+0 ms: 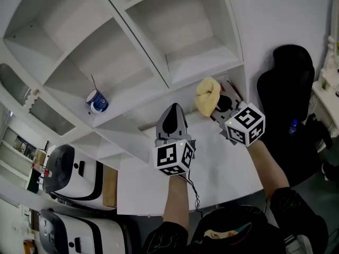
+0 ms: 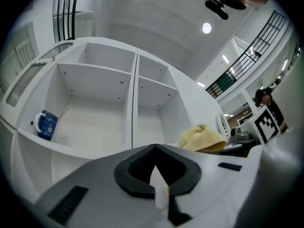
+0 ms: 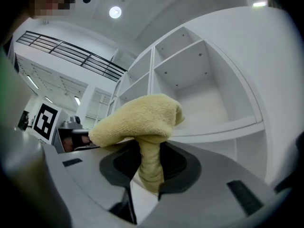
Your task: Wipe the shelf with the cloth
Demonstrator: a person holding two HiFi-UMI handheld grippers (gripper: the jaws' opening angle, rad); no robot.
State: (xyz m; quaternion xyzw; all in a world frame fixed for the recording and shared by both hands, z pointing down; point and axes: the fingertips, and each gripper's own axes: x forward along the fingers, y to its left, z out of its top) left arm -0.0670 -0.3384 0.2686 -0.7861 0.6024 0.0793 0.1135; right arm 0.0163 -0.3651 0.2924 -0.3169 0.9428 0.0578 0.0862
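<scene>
A white shelf unit (image 1: 159, 67) with open compartments fills the upper head view. My right gripper (image 1: 218, 106) is shut on a bunched yellow cloth (image 1: 207, 94), held just in front of the lower right compartment's ledge. From the right gripper view the cloth (image 3: 142, 122) mushrooms out above the closed jaws, with the shelf (image 3: 199, 89) behind it. My left gripper (image 1: 173, 121) sits shut and empty beside it, to the left, below the shelf's lower ledge. In the left gripper view the cloth (image 2: 202, 137) shows at right, before the shelf (image 2: 104, 108).
A blue mug (image 1: 97, 101) with a stick in it stands in a lower left compartment, and the same mug (image 2: 46, 125) shows at left in the left gripper view. A white table (image 1: 212, 179) lies beneath both grippers. A black chair (image 1: 288, 89) is at right; white machines (image 1: 74, 176) at lower left.
</scene>
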